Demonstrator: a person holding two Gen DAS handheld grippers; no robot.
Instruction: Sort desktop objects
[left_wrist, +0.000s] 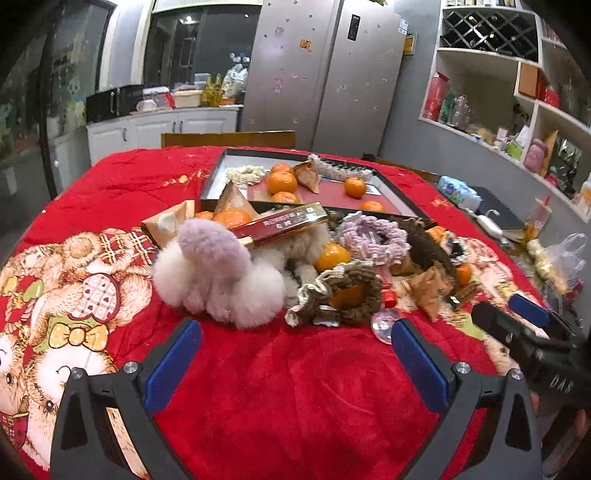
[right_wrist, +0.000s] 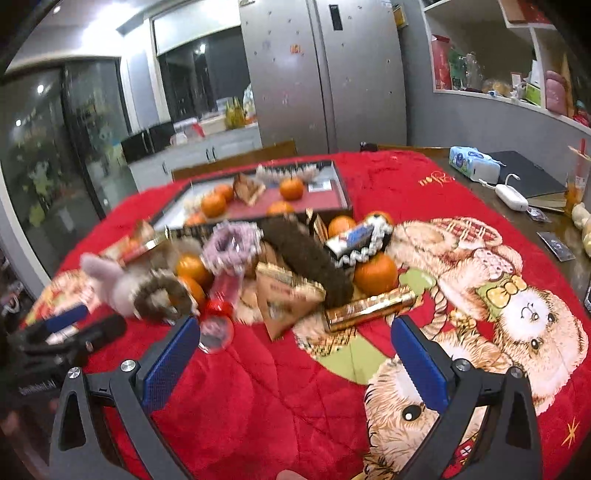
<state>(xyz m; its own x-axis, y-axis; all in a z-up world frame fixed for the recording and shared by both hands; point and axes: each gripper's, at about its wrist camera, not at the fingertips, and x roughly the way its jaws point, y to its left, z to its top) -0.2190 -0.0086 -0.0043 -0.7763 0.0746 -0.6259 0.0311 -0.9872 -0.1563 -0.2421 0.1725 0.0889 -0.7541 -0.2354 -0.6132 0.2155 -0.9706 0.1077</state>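
A pile of objects lies on the red blanket (left_wrist: 295, 387): a fluffy lilac-and-white pompom scrunchie (left_wrist: 218, 273), a brown braided scrunchie (left_wrist: 343, 291), a pink knitted scrunchie (left_wrist: 373, 236), several tangerines (left_wrist: 331, 256), a red-gold box (left_wrist: 284, 223) and paper snack packets (left_wrist: 428, 291). A shallow black tray (left_wrist: 391, 192) behind holds tangerines and scrunchies. My left gripper (left_wrist: 295, 354) is open and empty, just short of the pile. My right gripper (right_wrist: 295, 350) is open and empty in front of a snack packet (right_wrist: 288, 302) and a gold bar (right_wrist: 369, 308). Each gripper shows in the other's view, the right one (left_wrist: 517, 325) and the left one (right_wrist: 74, 328).
A wooden chair back (left_wrist: 229, 138) stands behind the table. To the right lie a tissue pack (right_wrist: 472, 162), a white charger (right_wrist: 511, 197), a dark notebook (right_wrist: 524, 177) and a plastic bag (left_wrist: 565, 258). A fridge (left_wrist: 325, 74) and shelves (left_wrist: 517, 92) stand behind.
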